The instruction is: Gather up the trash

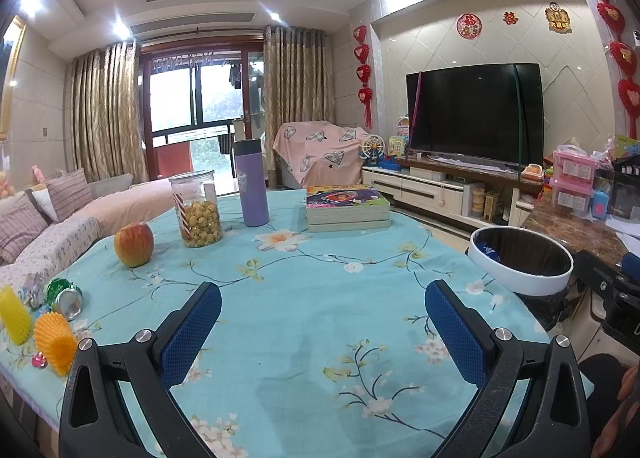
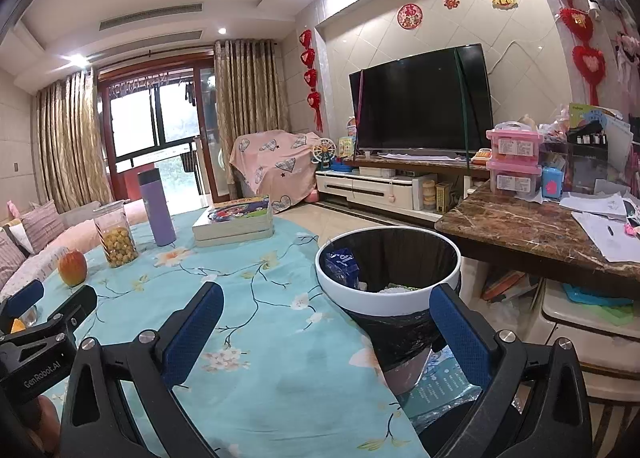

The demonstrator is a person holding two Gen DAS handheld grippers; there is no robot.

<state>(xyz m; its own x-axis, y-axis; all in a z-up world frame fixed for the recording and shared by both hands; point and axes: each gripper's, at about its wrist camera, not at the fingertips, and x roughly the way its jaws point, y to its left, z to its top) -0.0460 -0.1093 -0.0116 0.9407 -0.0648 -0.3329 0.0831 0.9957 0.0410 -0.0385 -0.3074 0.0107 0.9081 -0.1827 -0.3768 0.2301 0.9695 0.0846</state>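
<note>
Trash lies at the table's left edge in the left wrist view: a crushed green can, two yellow foam fruit nets and small wrappers. A white-rimmed bin with a black liner stands off the table's right side; in the right wrist view the bin holds a blue carton. My left gripper is open and empty above the tablecloth. My right gripper is open and empty, near the bin's rim. The left gripper also shows at the far left of the right wrist view.
On the floral blue tablecloth stand an apple, a popcorn jar, a purple flask and a stack of books. A marble counter with boxes and papers is right of the bin. A sofa lies left.
</note>
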